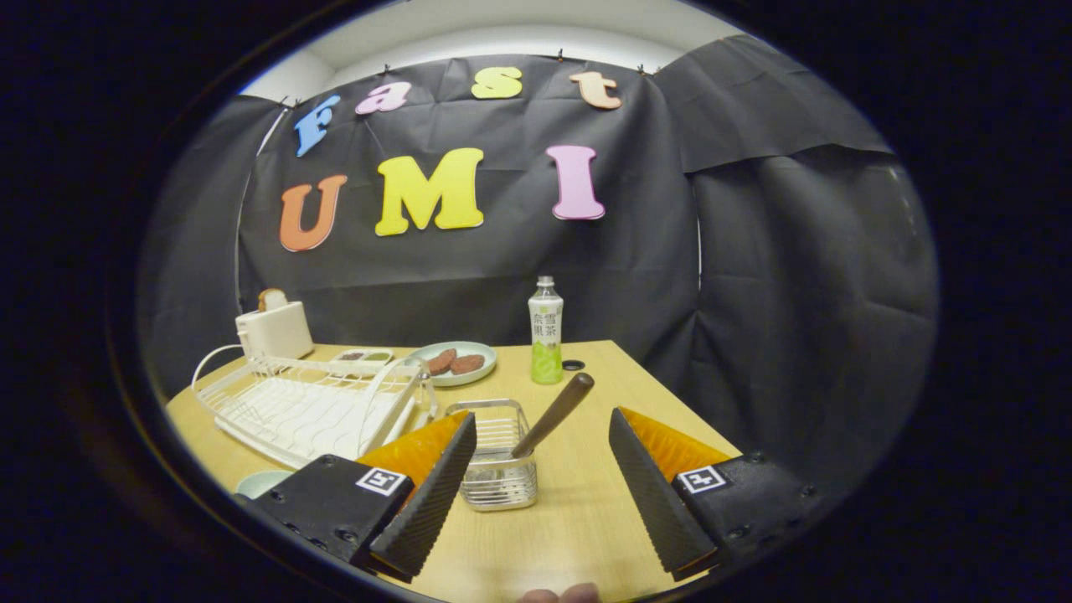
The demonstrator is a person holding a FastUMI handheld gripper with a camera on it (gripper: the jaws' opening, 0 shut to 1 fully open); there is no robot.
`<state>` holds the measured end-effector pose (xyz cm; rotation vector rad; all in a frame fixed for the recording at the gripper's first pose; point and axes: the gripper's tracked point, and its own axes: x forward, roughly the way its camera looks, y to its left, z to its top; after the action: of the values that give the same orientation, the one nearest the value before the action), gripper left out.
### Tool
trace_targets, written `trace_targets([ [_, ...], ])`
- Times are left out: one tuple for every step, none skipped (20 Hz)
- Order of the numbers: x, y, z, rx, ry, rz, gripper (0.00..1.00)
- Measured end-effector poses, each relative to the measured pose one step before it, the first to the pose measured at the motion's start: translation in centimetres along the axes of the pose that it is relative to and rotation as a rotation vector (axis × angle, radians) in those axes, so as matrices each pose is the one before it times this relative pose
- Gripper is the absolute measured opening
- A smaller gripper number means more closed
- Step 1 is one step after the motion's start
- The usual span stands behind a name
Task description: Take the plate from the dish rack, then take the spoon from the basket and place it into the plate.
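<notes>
Tongs [536, 494] sit low in the middle of the picture, spread wide apart with nothing held between the two fingers [427, 494]. Just ahead of them, in the gap between the fingers, stands the little wire basket [494, 461] on the wooden table [578, 519]. The spoon [553, 414] stands in it, and its brown handle leans up and to the right. Down at the lower left, behind the left finger, a pale round edge peeks out; it may be the plate [261, 481], but I cannot tell for sure. A bit farther back on the left sits the white dish rack [310, 402], and it looks empty. So I think the plate part is done and the spoon part is next. The tongs need to go forward, line up around the handle, and squeeze. Far back stand a green plate with two brown patties [456, 363], a small tray [362, 356], a toaster [275, 328] and a drink bottle [546, 331].
</notes>
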<state>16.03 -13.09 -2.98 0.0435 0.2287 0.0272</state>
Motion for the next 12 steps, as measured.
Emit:
trace_targets([
  [0.476, 0.001, -0.045, 0.00250, 0.00418, 0.00367, 1.00],
  [0.379, 0.072, 0.060, -0.00206, 0.00051, 0.00499, 1.00],
  [0.464, 0.098, 0.120, -0.00464, -0.00105, 0.01018, 1.00],
  [0.405, 0.094, -0.024, -0.00389, 0.00419, 0.00761, 1.00],
  [0.362, 0.037, 0.051, -0.00055, 0.00124, 0.00824, 1.00],
  [0.341, 0.007, 0.083, 0.00229, 0.00151, 0.00486, 1.00],
  [0.287, 0.037, -0.039, 0.00452, 0.00346, 0.00624, 1.00],
  [0.298, 0.190, 0.001, 0.00766, 0.00511, 0.01228, 1.00],
  [0.289, 0.115, -0.063, 0.00670, 0.00256, 0.00587, 1.00],
  [0.126, 0.130, 0.073, 0.00264, 0.00100, 0.00583, 1.00],
  [0.175, 0.054, -0.127, 0.00003, 0.00089, 0.00164, 0.98],
  [0.028, -0.016, 0.144, 0.00191, -0.00373, -0.00013, 0.94],
])
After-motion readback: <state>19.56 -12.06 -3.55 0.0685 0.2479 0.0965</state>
